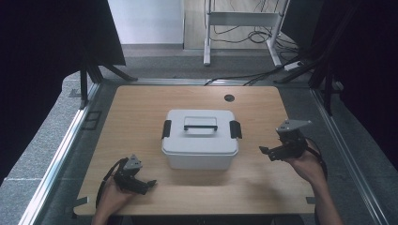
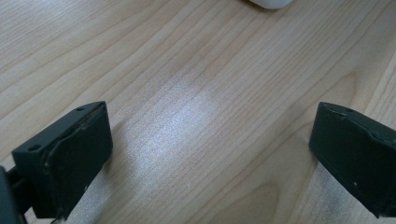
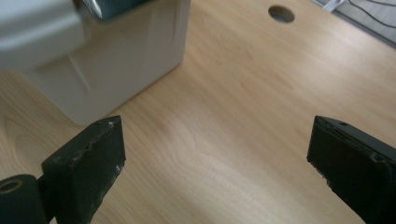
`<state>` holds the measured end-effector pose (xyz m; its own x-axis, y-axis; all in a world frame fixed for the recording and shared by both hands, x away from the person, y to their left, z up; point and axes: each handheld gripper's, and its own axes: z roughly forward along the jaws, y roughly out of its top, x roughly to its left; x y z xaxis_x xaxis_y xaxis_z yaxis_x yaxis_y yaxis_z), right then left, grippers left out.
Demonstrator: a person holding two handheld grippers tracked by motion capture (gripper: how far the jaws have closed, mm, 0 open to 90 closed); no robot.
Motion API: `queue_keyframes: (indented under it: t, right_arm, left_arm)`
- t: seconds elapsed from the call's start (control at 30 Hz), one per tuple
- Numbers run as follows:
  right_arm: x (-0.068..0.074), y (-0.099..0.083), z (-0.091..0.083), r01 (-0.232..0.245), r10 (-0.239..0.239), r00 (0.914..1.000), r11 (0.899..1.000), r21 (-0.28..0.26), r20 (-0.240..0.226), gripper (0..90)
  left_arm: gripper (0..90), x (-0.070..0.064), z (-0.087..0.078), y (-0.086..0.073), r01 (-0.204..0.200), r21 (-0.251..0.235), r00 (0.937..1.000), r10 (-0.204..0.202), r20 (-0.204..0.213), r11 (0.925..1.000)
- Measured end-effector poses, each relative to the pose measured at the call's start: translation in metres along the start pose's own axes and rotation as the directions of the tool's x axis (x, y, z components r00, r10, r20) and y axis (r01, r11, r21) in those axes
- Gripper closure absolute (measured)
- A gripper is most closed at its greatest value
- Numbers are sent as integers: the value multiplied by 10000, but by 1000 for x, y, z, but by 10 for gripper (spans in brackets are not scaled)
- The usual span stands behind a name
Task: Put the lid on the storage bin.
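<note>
A white lidded storage box [image 1: 199,138] stands at the middle of the wooden table [image 1: 141,108], with a handle on its lid and a dark clip at each end. My left gripper [image 1: 148,183] rests low near the front left of the table, open, jaws pointing right toward the box with bare wood between them [image 2: 205,140]. A corner of the box [image 2: 273,3] peeks in at the top of the left gripper view. To the right of the box my right gripper [image 1: 264,151] is open, facing the box's right side wall [image 3: 107,60], a short gap away.
A round cable hole [image 1: 229,98] sits near the table's far edge, and shows as the hole [image 3: 281,13] in the right gripper view. Dark curtains flank both sides. A white desk frame [image 1: 241,21] and cables lie on the floor beyond the table.
</note>
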<state>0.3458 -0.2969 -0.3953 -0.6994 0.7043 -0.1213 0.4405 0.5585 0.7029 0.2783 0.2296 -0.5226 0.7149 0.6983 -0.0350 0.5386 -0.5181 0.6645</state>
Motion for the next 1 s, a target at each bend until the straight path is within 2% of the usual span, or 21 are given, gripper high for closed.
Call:
queue_keyframes:
  t: [0.1,0.5,0.63,0.67,0.87,1.0]
  right_arm:
    - [7,-15,10,-103,103,9999,9999,20,82,37]
    - [43,-68,56,-902,903,9958,9959,37,-134,37]
    - [52,-85,71,-1185,1192,9923,9927,221,-349,39]
    - [53,-90,75,-1272,1283,9908,9915,266,-439,0]
    - [54,-91,76,-1525,1532,9879,9879,277,-256,0]
    - [55,-91,76,-1527,1535,9878,9879,281,-259,0]
  left_arm:
    - [0,0,0,0,-11,18,10000,11,-2,10000]
    - [1,-1,0,0,17,-17,10000,-17,-19,10000]
    - [2,-1,-1,0,24,-21,10000,-24,-22,10000]
    - [3,-1,-1,0,23,-23,10000,-23,-23,10000]
    - [8,-1,-1,-1,45,-42,10000,-45,-22,10000]
    - [11,-2,-1,-1,39,-47,10000,-39,-37,10000]
